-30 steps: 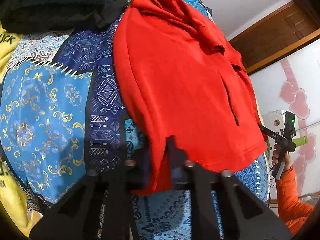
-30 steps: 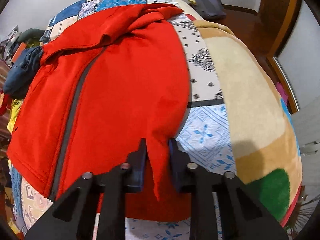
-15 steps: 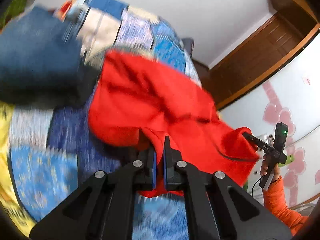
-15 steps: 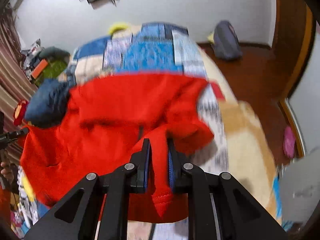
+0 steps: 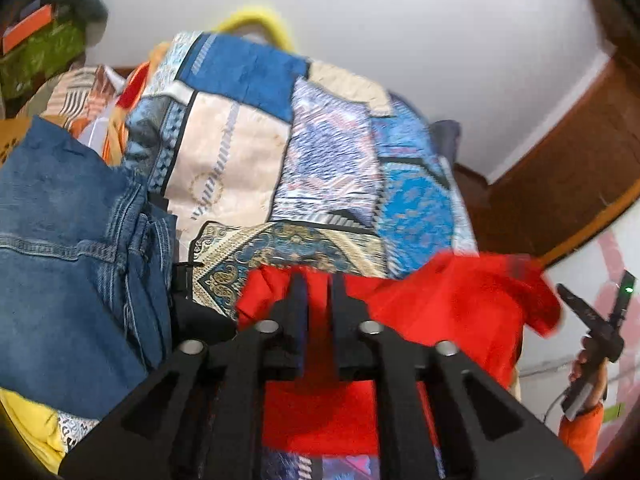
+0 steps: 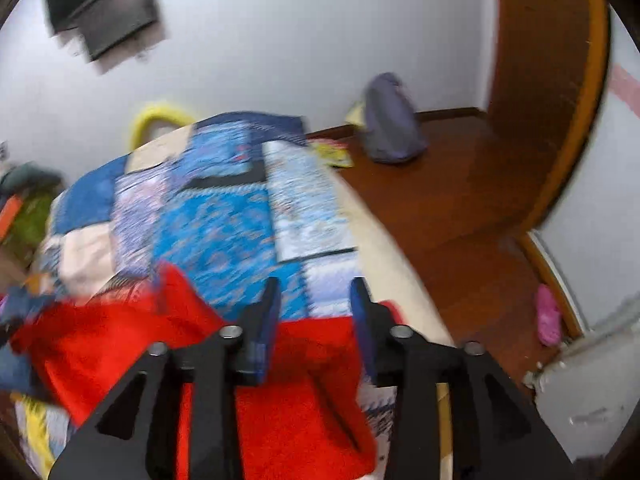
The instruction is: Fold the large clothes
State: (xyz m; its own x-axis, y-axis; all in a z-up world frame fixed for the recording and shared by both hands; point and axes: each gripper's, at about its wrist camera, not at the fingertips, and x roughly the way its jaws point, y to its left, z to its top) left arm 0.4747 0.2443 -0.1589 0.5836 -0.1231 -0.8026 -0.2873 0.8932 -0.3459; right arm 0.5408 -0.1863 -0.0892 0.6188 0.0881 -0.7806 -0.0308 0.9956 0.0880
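A large red jacket (image 5: 448,304) lies doubled over on the patchwork bedspread (image 5: 332,168). My left gripper (image 5: 318,280) is shut on the red jacket's hem, with fabric pinched between its narrow jaws. In the right wrist view the red jacket (image 6: 304,408) lies below and behind my right gripper (image 6: 314,292), whose jaws stand wide apart with nothing between them. The right gripper is above the bedspread (image 6: 224,224). The view is motion-blurred.
Folded blue jeans (image 5: 68,248) lie at the left of the bed, over something yellow (image 5: 32,428). A grey bag (image 6: 390,124) and wooden floor (image 6: 480,208) are to the right of the bed. A pink slipper (image 6: 546,314) lies by the wall.
Both grippers carried the jacket's bottom hem up and forward over the garment towards the head of the bed. The right gripper has opened and let go; the left still pinches the fabric.
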